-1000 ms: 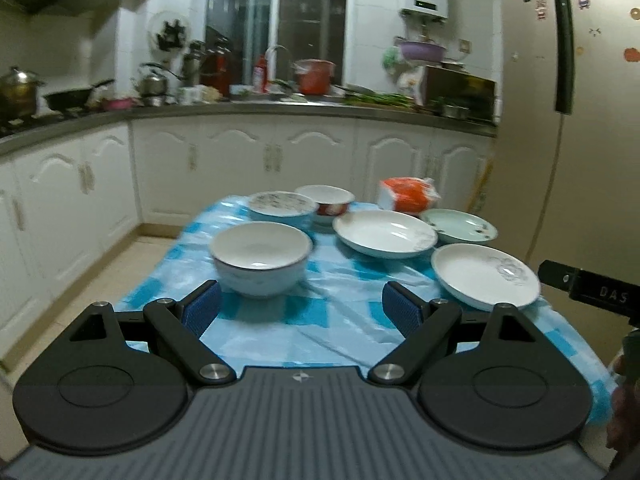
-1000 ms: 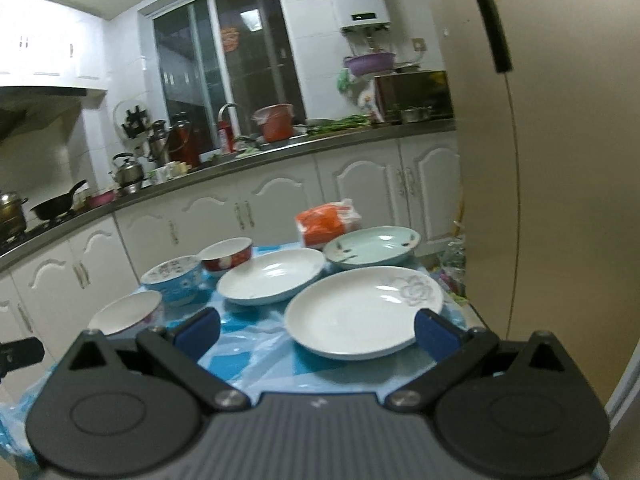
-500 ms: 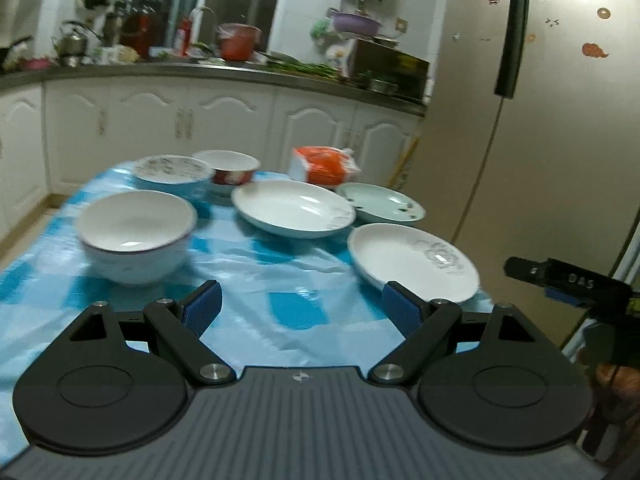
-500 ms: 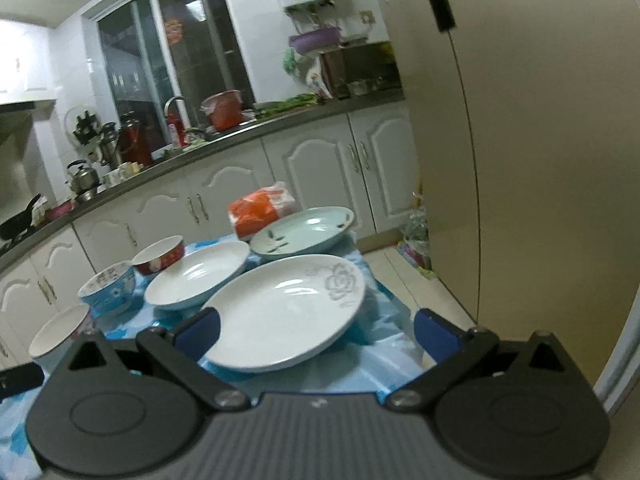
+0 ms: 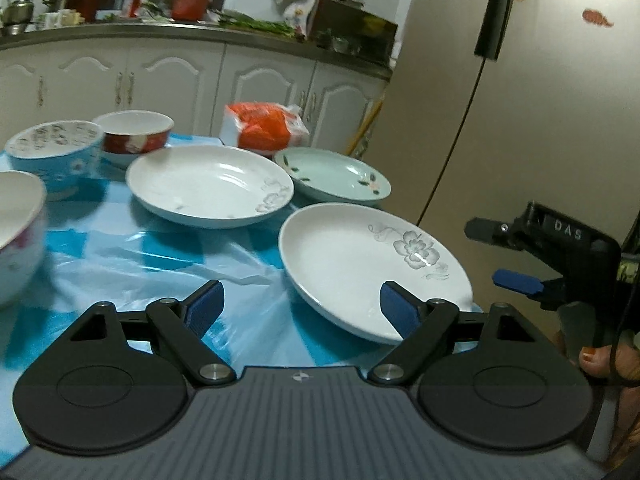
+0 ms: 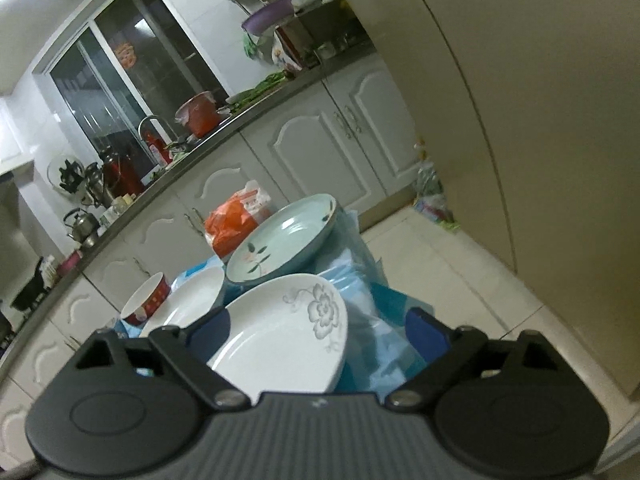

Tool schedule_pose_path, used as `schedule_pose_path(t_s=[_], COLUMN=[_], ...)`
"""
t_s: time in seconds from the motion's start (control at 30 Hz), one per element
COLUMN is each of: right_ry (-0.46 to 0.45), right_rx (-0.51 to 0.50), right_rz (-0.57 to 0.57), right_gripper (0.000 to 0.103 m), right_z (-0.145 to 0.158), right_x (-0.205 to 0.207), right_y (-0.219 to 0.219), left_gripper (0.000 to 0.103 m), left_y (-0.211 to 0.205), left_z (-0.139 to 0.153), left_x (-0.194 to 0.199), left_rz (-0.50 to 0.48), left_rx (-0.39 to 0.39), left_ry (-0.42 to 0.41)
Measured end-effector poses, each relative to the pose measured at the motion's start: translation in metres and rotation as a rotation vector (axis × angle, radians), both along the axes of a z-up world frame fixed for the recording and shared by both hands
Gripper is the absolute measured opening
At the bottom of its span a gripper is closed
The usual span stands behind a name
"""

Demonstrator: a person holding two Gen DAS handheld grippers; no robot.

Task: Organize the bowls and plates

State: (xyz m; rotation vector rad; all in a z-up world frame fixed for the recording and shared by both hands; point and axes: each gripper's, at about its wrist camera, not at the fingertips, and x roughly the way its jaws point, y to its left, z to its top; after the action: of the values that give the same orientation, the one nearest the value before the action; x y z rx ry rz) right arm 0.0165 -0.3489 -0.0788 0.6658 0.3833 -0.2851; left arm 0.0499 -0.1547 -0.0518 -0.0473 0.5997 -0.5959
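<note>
On the blue-checked table (image 5: 132, 256) lie a white plate with a grey flower (image 5: 372, 268), a larger white plate (image 5: 208, 188) and a pale green plate (image 5: 336, 176). A white bowl (image 5: 16, 240), a blue bowl (image 5: 52, 152) and a red bowl (image 5: 136, 132) stand at the left. My left gripper (image 5: 302, 308) is open just before the flower plate's near rim. My right gripper (image 6: 318, 332) is open, tilted, with the flower plate (image 6: 288, 336) between its fingers; it shows at the plate's right edge in the left wrist view (image 5: 520, 280).
An orange plastic bag (image 5: 268, 128) lies behind the plates. White cabinets and a cluttered counter (image 5: 160, 32) run behind the table. A tall fridge (image 5: 540, 100) stands close on the right, with bare floor (image 6: 440, 264) between it and the table.
Both grippers have swung right and moved closer to the flower plate. The right gripper has tilted and now straddles the plate's edge.
</note>
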Motion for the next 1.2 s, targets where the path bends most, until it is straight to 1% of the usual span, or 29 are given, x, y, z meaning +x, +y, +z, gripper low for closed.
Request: schedule_pose_path(t_s=[0.07,0.13,0.2,0.27,0.3,0.37,0.43,0.5,0.57,0.6,0.73,0.8,0.93,1.2], right_ry=[-0.003,-0.004,-0.004,0.002,0.001,0.005,0.005,-0.009,-0.016,-0.021,0.017,0.018,0.026,0.049], right_rx=[0.016,0.027,0.032,0.042,0.050,0.061,0.071,0.080,0.082,0.083,0.009,0.001,-0.040,-0.028], right_rz=[0.015,0.028,0.039,0.054,0.062,0.077,0.084,0.105,0.135,0.152,0.158,0.162,0.176,0.215], right_gripper=[0.092,0.090,0.090,0.090,0.089,0.089,0.089,0.089,0.090,0.091,0.092,0.092,0.092,0.092], right_z=[-0.004,-0.006,-0.008,-0.010,-0.011,-0.014,-0.015,-0.015,-0.014,-0.013,-0.007,-0.005,0.001,0.002], right_x=[0.006,0.011,0.016,0.020,0.022,0.025,0.028,0.028,0.030,0.031,0.034,0.034,0.032,0.029], right_y=[-0.002,-0.005,-0.007,-0.009,-0.010,-0.013,-0.015,-0.015,-0.013,-0.011,0.000,0.003,0.011,0.035], left_gripper=[0.098,0.088,0.085,0.078,0.073,0.067,0.058,0.057,0.052,0.049,0.046,0.045,0.043,0.043], left_y=[-0.006,-0.010,-0.014,-0.019,-0.020,-0.021,-0.024,-0.028,-0.029,-0.030,-0.033,-0.035,-0.030,-0.009], left_z=[-0.006,-0.010,-0.013,-0.019,-0.020,-0.022,-0.024,-0.026,-0.027,-0.026,-0.023,-0.021,-0.022,-0.012], left_x=[0.010,0.019,0.028,0.036,0.038,0.040,0.045,0.048,0.049,0.051,0.049,0.049,0.052,0.036], left_rz=[0.001,0.004,0.007,0.010,0.011,0.008,0.007,0.009,0.003,0.004,-0.004,-0.001,0.009,0.059], left_rx=[-0.002,-0.009,-0.018,-0.021,-0.022,-0.024,-0.016,-0.015,-0.018,-0.016,-0.005,-0.003,-0.018,-0.032], left_ry=[0.023,0.051,0.077,0.093,0.098,0.104,0.108,0.102,0.100,0.101,0.077,0.067,0.089,0.063])
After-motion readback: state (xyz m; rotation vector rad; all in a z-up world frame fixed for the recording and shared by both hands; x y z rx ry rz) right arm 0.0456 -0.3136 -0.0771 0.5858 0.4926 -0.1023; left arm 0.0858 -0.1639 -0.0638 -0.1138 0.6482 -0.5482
